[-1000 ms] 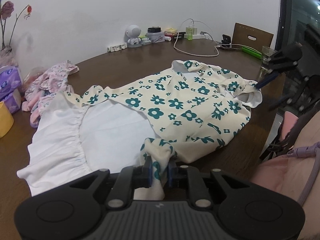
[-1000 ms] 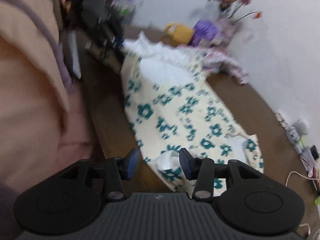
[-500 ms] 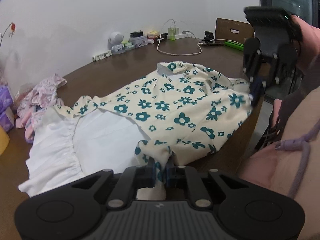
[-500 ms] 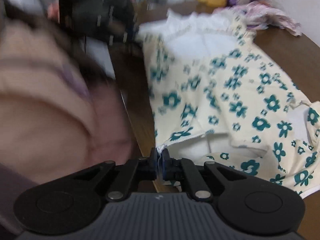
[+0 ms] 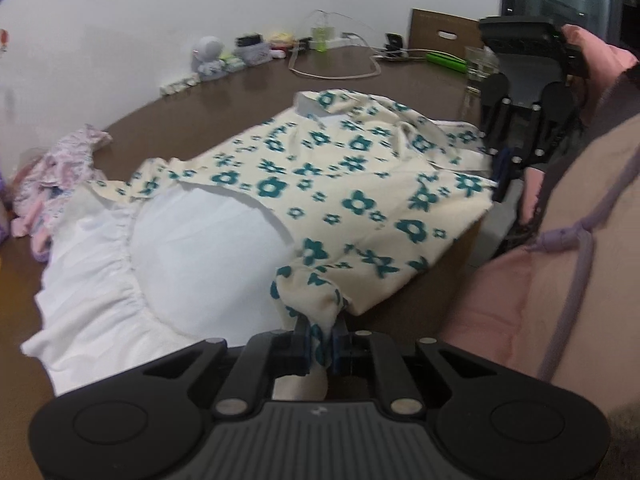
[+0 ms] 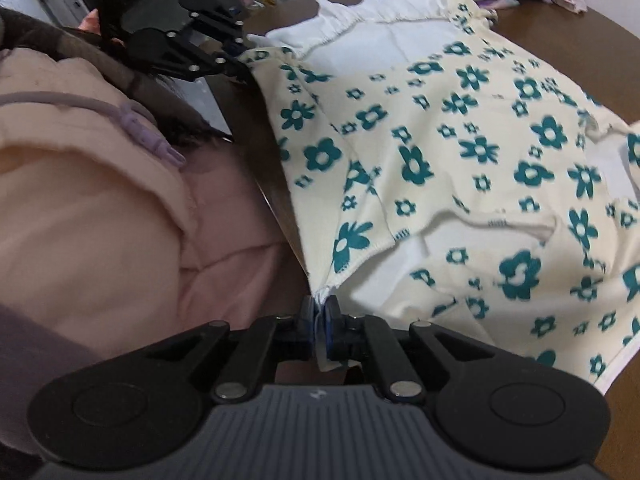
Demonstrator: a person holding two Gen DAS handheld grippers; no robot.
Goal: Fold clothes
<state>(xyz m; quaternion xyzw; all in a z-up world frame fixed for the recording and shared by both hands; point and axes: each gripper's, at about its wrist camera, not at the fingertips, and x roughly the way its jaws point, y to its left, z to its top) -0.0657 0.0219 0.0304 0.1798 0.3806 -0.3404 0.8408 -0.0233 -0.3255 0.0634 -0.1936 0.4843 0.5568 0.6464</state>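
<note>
Flowered dress (image 5: 352, 200): soft, light, limp knit on tabletop (image 5: 256, 92). Left gripper (image 5: 320, 346) pinched its six-o'clock edge; right gripper (image 6: 319, 322) clamped a sleeve hem.

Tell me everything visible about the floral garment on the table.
The floral garment is cream, soft-looking knit printed with teal flowers, with a white lining or underlayer ending in a gathered ruffle. It lies spread and rumpled on the brown table, its near edge lifted and hanging over the table's rim. The left tongs are shut on a bunched bit of that edge; the right tongs pinch a hem corner, so the edge is stretched between them. A pink patterned garment lies beside it.
</note>
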